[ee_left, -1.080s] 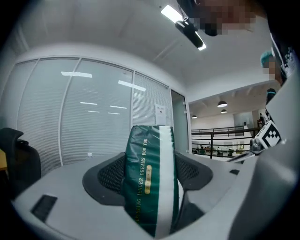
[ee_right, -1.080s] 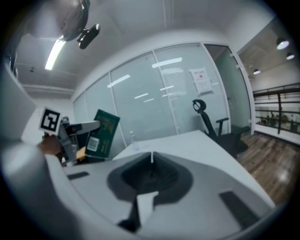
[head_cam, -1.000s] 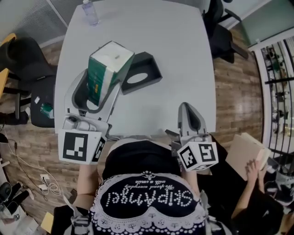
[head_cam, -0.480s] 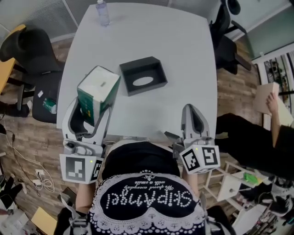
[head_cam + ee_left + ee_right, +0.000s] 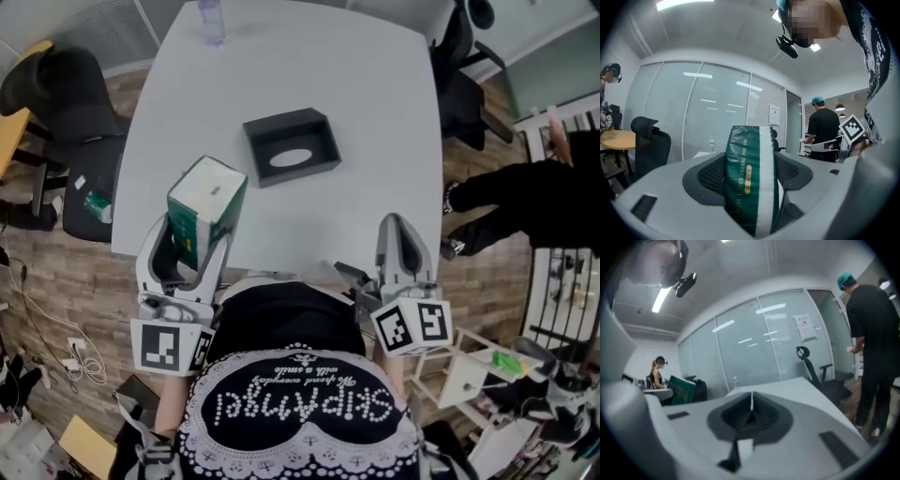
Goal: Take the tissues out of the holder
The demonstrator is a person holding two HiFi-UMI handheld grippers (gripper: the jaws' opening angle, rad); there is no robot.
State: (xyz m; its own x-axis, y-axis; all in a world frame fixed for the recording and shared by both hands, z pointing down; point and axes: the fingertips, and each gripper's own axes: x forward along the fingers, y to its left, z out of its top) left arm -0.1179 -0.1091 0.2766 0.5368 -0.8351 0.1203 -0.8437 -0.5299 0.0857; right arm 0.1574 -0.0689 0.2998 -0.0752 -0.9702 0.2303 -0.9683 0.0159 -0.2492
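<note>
Only our left gripper view shows the gold print on the green tissue pack (image 5: 749, 183), clamped upright between our left gripper's (image 5: 194, 239) jaws. It sits at 7 o'clock from the black holder (image 5: 291, 147) on the table (image 5: 375, 112). Our right gripper (image 5: 399, 230) points toward 12 o'clock at the table's near edge, its jaws pressed together on nothing.
</note>
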